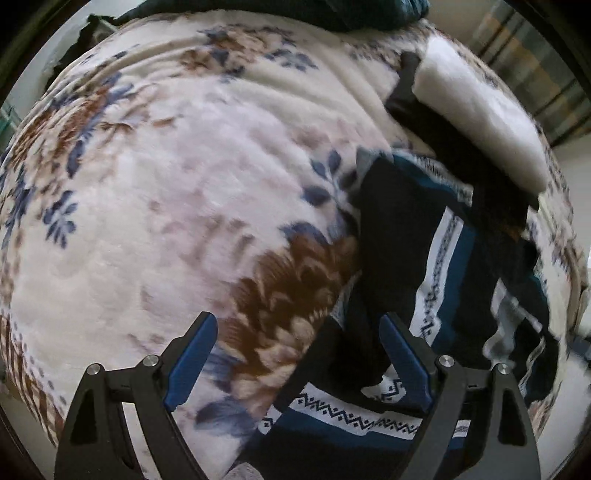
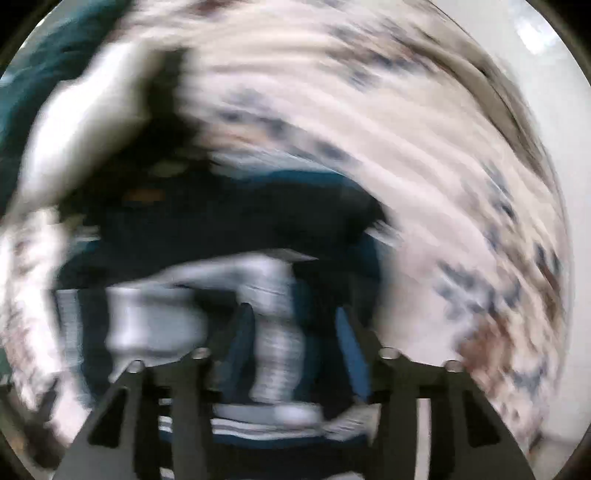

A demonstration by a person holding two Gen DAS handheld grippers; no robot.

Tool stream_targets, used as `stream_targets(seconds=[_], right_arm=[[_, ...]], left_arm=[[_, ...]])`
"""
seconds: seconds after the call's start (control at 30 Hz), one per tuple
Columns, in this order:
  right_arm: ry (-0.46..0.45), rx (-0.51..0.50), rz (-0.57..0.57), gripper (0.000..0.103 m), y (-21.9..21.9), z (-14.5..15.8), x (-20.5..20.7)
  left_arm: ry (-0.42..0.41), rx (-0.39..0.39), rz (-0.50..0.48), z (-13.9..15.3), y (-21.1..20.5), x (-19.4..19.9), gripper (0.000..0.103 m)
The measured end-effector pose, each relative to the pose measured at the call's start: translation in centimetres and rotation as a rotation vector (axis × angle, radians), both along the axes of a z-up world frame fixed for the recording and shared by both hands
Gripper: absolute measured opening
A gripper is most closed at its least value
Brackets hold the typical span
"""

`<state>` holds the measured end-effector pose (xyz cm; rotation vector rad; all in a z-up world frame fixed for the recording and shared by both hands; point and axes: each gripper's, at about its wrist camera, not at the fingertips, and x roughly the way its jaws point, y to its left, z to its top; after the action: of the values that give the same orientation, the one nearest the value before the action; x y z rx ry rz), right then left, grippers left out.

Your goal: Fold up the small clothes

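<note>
A small dark navy and teal garment [image 1: 424,258] with white patterned bands lies crumpled on a floral blanket [image 1: 166,203]. My left gripper [image 1: 299,332] is open just above the blanket, its right finger over the garment's near edge and its left finger over bare blanket. The right wrist view is heavily motion-blurred. It shows the same garment [image 2: 229,221] ahead and under my right gripper [image 2: 291,321]. Its fingers stand apart with a pale striped fold of the garment blurred between them; I cannot tell whether they touch it.
A white folded cloth [image 1: 480,110] with a black piece beside it lies at the back right of the blanket. A dark teal bundle [image 1: 369,14] sits at the far edge. A pale wall or floor [image 2: 554,92] shows at the right.
</note>
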<state>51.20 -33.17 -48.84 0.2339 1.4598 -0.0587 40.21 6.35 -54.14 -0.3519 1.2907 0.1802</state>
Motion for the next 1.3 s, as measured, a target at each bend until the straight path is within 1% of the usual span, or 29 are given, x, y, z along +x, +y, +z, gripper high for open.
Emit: stream_targets(seconds=[0.07, 0.13, 0.2, 0.27, 0.3, 0.33, 0.37, 0.4, 0.43, 0.53, 0.57, 0.6, 0.63, 0.67, 0.7, 0.73, 0.77, 0.83, 0.87, 0.9, 0.93, 0.97, 1.03, 1.17, 1.2, 1.23, 1.3], right_arm=[[0.012, 0.126, 0.163, 0.058, 5.8, -0.6, 2.5], [0.044, 0.189, 0.308, 0.058, 11.1, -2.0, 4.5], [0.085, 0.228, 0.468, 0.058, 17.2, -4.5, 6.5], [0.156, 0.196, 0.573, 0.058, 21.2, -7.3, 8.0], [0.187, 0.197, 0.608, 0.058, 22.2, -8.4, 8.1], [0.24, 0.186, 0.654, 0.053, 23.7, -9.6, 8.3], [0.266, 0.168, 0.689, 0.042, 24.8, -10.4, 8.5], [0.253, 0.144, 0.705, 0.008, 25.4, -10.7, 8.6], [0.23, 0.114, 0.698, 0.005, 25.8, -10.7, 9.2], [0.123, 0.077, 0.582, 0.005, 24.4, -9.2, 10.9], [0.113, 0.093, 0.533, 0.005, 23.5, -8.7, 11.2], [0.129, 0.126, 0.497, 0.013, 22.8, -8.3, 11.5], [0.149, 0.195, 0.424, 0.033, 20.9, -7.3, 11.2], [0.134, 0.224, 0.364, 0.042, 18.9, -6.1, 10.9], [0.101, 0.237, 0.294, 0.047, 16.5, -4.6, 10.4], [0.058, 0.229, 0.198, 0.047, 12.5, -2.6, 9.1], [0.035, 0.198, 0.136, 0.047, 9.9, -1.5, 8.0], [-0.004, 0.077, 0.002, 0.047, 3.4, 0.5, 5.0], [0.001, 0.0, -0.075, 0.047, -0.1, 1.0, 3.1], [0.022, -0.032, -0.129, 0.048, -2.4, 0.8, 1.7], [0.055, -0.03, -0.18, 0.048, -5.0, 0.4, 0.3], [0.088, -0.006, -0.235, 0.048, -7.2, -0.4, -1.2], [0.133, 0.039, -0.294, 0.048, -9.4, -2.3, -3.3], [0.155, 0.093, -0.296, 0.048, -8.8, -5.7, -4.9], [0.149, 0.09, -0.295, 0.042, -8.6, -6.1, -4.9], [0.12, 0.045, -0.301, 0.007, -8.4, -5.9, -5.2], [0.092, -0.018, -0.33, 0.003, -8.9, -5.5, -5.4]], left_arm=[[0.01, 0.008, -0.019, -0.7, -0.5, 0.1, 0.089], [0.019, 0.001, -0.026, -1.3, -0.7, 0.1, 0.089], [0.027, 0.011, -0.04, -1.9, -0.9, 0.2, 0.089], [0.03, 0.019, -0.05, -2.2, -0.9, 0.3, 0.09], [0.031, 0.02, -0.057, -2.5, -0.8, 0.3, 0.09], [0.033, 0.019, -0.06, -2.6, -0.8, 0.4, 0.09], [0.036, 0.014, -0.062, -2.9, -0.7, 0.4, 0.09], [0.039, 0.012, -0.063, -3.1, -0.7, 0.4, 0.09], [0.043, 0.01, -0.064, -3.3, -0.7, 0.5, 0.09], [0.053, -0.002, -0.068, -3.7, -0.3, 0.6, 0.09], [0.062, -0.006, -0.07, -3.8, -0.2, 0.7, 0.089], [0.065, -0.014, -0.07, -3.6, 0.1, 0.7, 0.09], [0.063, -0.018, -0.069, -3.2, 0.3, 0.8, 0.089], [0.057, -0.016, -0.07, -2.6, 0.5, 0.9, 0.089], [0.047, -0.011, -0.075, -1.9, 0.9, 1.1, 0.089], [0.033, -0.004, -0.084, -1.1, 1.0, 1.2, 0.089], [0.014, 0.005, -0.096, -0.2, 1.1, 1.5, 0.089], [-0.016, 0.012, -0.126, 1.0, 0.8, 2.1, 0.09], [-0.031, 0.011, -0.147, 1.3, 0.4, 2.8, 0.09], [-0.04, 0.013, -0.165, 1.5, 0.0, 3.5, 0.09], [-0.046, 0.017, -0.184, 1.4, -0.5, 4.3, 0.09], [-0.045, 0.022, -0.21, 1.0, -1.3, 5.4, 0.09], [-0.032, 0.037, -0.252, 0.2, -2.3, 7.4, 0.09], [0.01, 0.089, -0.317, -2.4, -3.9, 10.8, 0.09], [0.018, 0.098, -0.326, -2.8, -4.0, 11.2, 0.09], [0.027, 0.103, -0.336, -3.3, -4.0, 11.7, 0.09], [0.05, 0.124, -0.35, -4.1, -3.8, 12.6, 0.092]])
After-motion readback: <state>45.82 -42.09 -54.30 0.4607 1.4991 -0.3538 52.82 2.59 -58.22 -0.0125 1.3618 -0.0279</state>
